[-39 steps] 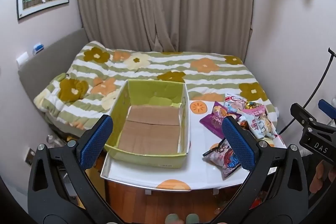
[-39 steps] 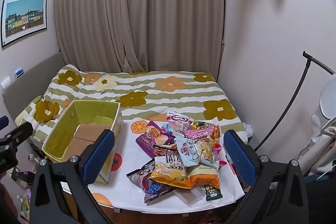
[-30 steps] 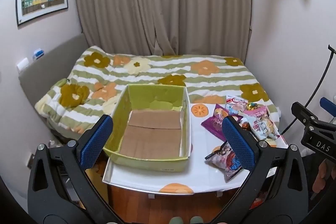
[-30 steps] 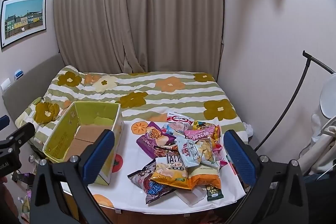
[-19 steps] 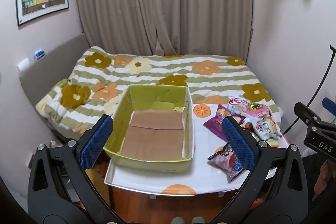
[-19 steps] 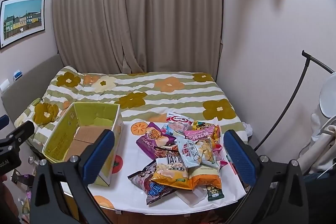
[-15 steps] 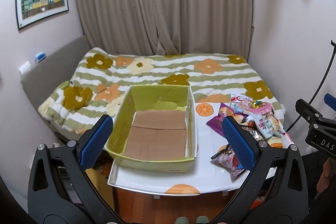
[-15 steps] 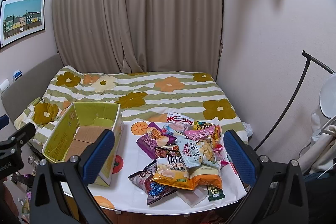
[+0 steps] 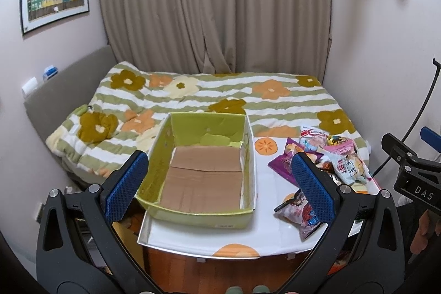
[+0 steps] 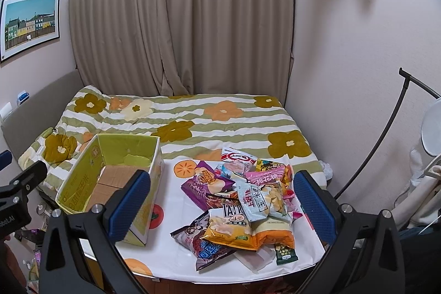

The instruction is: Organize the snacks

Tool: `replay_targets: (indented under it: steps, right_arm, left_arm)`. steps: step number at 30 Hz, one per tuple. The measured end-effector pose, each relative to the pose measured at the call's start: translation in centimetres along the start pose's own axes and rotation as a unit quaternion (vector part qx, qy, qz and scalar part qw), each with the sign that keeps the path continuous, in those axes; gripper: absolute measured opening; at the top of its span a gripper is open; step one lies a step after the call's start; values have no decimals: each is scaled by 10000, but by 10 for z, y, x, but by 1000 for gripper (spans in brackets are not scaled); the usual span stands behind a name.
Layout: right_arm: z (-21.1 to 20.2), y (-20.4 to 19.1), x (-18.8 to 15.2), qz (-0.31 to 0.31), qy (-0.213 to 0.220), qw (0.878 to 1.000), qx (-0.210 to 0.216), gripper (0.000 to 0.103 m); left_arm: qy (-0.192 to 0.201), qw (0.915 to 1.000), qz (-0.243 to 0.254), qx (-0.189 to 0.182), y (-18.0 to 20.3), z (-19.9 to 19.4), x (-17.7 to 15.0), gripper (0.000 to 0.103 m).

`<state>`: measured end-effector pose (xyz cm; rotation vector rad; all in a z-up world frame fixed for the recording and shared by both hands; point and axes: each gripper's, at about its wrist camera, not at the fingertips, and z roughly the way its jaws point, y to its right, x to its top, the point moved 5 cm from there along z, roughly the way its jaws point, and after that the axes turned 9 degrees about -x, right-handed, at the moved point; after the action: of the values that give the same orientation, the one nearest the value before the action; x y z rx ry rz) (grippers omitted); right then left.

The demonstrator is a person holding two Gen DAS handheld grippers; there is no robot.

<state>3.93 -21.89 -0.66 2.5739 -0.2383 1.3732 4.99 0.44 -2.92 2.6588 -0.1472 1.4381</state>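
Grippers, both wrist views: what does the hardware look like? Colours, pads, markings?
Both match. The left gripper and right gripper each have two black triangular cut-out arms with silver bolts. The fingers carry blue textured pads. In the left view the right unit's black body shows white "DAS" lettering. No cables or sleeves are visible.

Both views are taken from above the table's [image 9: 193, 243] near edge, faced toward the curtain [image 10: 179, 18]. Left wrist is centred over the box [image 9: 204, 172]; right wrist over the snack pile [image 10: 242, 200]. Box, pile and bed [image 10: 193, 115] are shared.
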Motion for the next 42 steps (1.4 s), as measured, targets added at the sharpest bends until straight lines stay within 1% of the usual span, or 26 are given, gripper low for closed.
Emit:
replay_targets:
  steps: [22, 25, 31, 42]
  right_arm:
    - [1, -8, -1, -27, -4, 10000, -3, 103]
    - [0, -10, 0, -34, -11, 10000, -7, 103]
    - [1, -9, -1, -23, -3, 10000, -1, 103]
    - [1, -9, 0, -36, -10, 10000, -8, 103]
  left_arm:
    - [-8, 10000, -3, -40, -2, -1, 0, 103]
    - [-44, 9999, -3, -105, -1, 1, 3, 103]
    - [-54, 9999, 62, -84, 3, 5, 9, 103]
    - [-59, 9999, 43, -133, 5, 4, 9, 103]
